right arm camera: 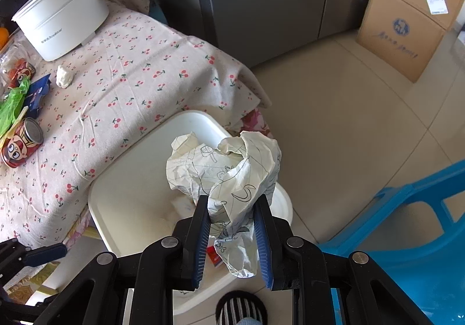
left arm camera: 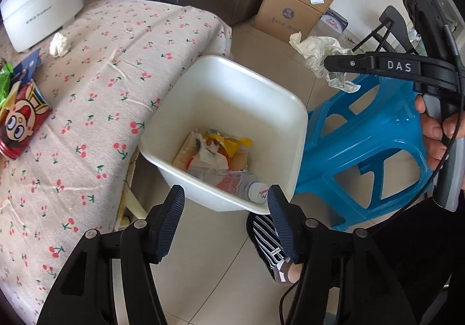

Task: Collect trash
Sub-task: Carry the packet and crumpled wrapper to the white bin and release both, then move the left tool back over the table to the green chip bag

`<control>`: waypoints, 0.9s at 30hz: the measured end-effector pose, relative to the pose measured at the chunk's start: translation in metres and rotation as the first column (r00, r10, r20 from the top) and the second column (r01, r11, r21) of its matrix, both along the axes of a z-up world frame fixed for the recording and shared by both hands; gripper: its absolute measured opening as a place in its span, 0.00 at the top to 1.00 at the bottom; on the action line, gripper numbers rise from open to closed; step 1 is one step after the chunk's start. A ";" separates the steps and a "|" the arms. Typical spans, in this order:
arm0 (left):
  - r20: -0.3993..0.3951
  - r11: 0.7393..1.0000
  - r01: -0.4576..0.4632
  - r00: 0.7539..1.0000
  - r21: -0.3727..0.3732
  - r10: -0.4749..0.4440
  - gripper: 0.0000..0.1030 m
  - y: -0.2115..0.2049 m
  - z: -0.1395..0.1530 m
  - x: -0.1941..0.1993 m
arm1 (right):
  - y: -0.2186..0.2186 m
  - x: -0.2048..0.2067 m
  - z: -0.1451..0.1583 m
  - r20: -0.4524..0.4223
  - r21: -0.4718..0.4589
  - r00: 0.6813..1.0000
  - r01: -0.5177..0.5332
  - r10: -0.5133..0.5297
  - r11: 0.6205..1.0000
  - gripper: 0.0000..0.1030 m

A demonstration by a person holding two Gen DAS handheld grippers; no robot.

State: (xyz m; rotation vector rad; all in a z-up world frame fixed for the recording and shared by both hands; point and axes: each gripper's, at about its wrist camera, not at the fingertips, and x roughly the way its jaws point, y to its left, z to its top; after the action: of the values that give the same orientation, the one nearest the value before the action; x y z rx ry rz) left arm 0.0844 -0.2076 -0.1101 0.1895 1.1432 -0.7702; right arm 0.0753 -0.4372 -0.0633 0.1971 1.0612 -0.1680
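Crumpled paper [right arm camera: 229, 179] sat clenched in the right gripper's [right arm camera: 234, 235] jaws, held over the white bin [right arm camera: 130, 200] ready for dropping; the left gripper [left arm camera: 226, 220] hovered with jaws released, while a tissue wad [right arm camera: 64, 76] waited at ten o'clock on the bench [right arm camera: 139, 78]

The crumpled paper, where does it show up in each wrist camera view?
Left wrist: crumpled paper upper right, pinched by the right gripper, beyond the white bin.
Right wrist: centre, clamped in the right gripper, above the bin.
Shared landmark: white pot on the cherry tablecloth.
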 end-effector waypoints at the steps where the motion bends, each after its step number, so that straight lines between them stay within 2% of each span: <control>1: 0.010 1.000 -0.011 1.000 0.003 0.011 0.34 0.007 0.005 -0.001 | 0.001 0.000 0.000 -0.002 -0.001 1.000 -0.001 0.001 1.000 0.75; 4: 0.040 0.998 -0.058 0.998 0.013 0.058 0.26 0.034 0.019 -0.003 | 0.004 0.002 -0.003 -0.016 -0.001 1.000 -0.007 0.007 1.000 0.75; 8: 0.057 0.989 -0.149 0.987 0.019 0.147 0.21 0.073 0.032 0.000 | 0.017 0.007 -0.009 -0.042 -0.006 0.999 -0.025 0.024 1.000 0.75; 15: 0.068 0.964 -0.267 0.961 -0.013 0.268 0.15 0.130 0.051 0.003 | 0.047 0.019 -0.020 -0.091 0.001 0.994 -0.062 0.062 0.998 0.74; 22: 0.093 0.942 -0.336 0.937 -0.023 0.337 0.10 0.166 0.064 0.002 | 0.074 0.031 -0.027 -0.122 -0.001 0.990 -0.079 0.078 0.997 0.71; 23: 0.093 0.938 -0.345 0.934 -0.024 0.346 0.08 0.172 0.065 0.002 | 0.076 0.033 -0.027 -0.124 0.006 0.990 -0.073 0.073 0.997 0.67; 27: 0.102 0.919 -0.393 0.914 -0.020 0.393 0.05 0.195 0.067 0.002 | 0.080 0.037 -0.022 -0.104 0.042 0.994 -0.040 0.044 0.998 0.40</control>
State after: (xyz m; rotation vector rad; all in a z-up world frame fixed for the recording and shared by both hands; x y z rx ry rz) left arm 0.0864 -0.0123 -0.0434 -0.0032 1.0387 -0.3966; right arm 0.1120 -0.3569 -0.0852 0.2031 1.1732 -0.1201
